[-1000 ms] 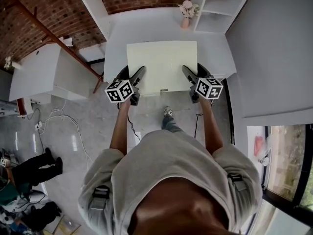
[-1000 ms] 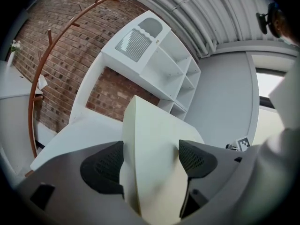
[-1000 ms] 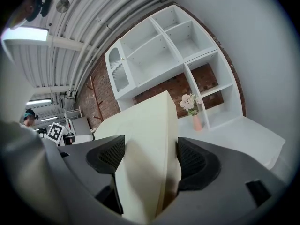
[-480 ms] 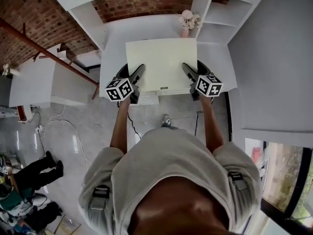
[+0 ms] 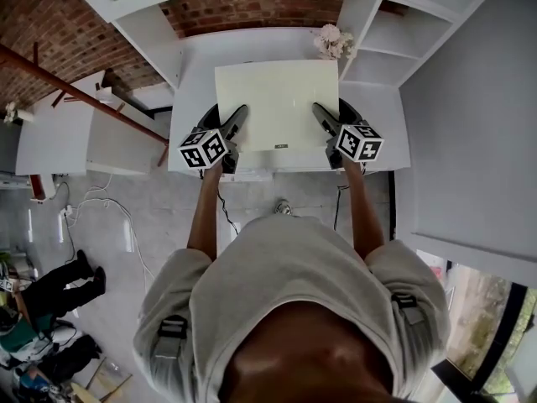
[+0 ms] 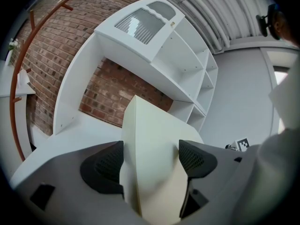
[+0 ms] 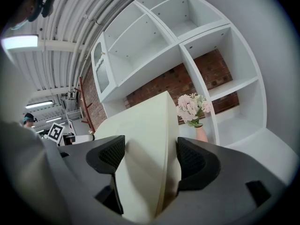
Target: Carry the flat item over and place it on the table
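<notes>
Flat item point(image 5: 277, 99) in both jaws; small mark point(image 5: 281, 147) illegible.

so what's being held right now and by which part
The flat cream panel, clamped at its near end: left hand-held gripper on the left edge, right hand-held gripper on the right edge.

Bright, even daylight; gripper views bend strongly, with dark vignetted corners
</notes>
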Demonstrator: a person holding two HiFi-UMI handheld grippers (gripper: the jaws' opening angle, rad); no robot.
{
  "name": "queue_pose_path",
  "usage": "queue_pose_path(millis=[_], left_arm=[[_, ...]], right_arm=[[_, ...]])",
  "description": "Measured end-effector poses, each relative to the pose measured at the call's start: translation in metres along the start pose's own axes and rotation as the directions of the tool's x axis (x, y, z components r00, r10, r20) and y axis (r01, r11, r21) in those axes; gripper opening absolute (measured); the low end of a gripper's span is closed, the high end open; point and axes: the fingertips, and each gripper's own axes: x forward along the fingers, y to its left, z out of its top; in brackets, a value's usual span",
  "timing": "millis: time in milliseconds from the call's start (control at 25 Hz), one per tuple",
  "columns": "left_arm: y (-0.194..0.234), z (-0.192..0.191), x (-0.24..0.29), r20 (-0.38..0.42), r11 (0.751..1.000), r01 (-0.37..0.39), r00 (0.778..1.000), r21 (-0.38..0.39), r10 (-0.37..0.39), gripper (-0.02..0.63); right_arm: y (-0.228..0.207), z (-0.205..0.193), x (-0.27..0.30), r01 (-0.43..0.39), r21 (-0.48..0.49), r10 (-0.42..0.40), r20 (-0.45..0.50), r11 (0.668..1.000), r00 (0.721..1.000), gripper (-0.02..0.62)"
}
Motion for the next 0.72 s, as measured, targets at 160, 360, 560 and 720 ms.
queue_pose_path(millis=[160, 360, 560, 720], left_arm=[[0.01, 0.004, 0.006, -0.002, 1.0, -0.019, 1.0, -0.003, 0.019, 0.377], [0.021, 0.004, 0.007, -0.004, 0.999, -0.04, 0.999, -0.011, 0.04, 0.377], [0.035, 0.001, -0.002, -0.008, 0.998, -0.059, 0.998, -0.03, 0.059, 0.374], [0.045, -0.005, -0.004, -0.017, 0.997, -0.06, 0.998, -0.043, 0.059, 0.374]], right_arm=[[-0.004, 0.001, 0.016, -0.015, 0.006, 0.015, -0.01, 1.0, 1.0, 0.368], [-0.004, -0.002, 0.03, -0.032, 0.011, 0.032, -0.026, 0.999, 0.999, 0.367], [0.006, -0.011, 0.041, -0.037, 0.013, 0.038, -0.05, 0.999, 0.998, 0.367], [0.01, -0.019, 0.046, -0.031, 0.017, 0.032, -0.065, 0.999, 0.997, 0.367]])
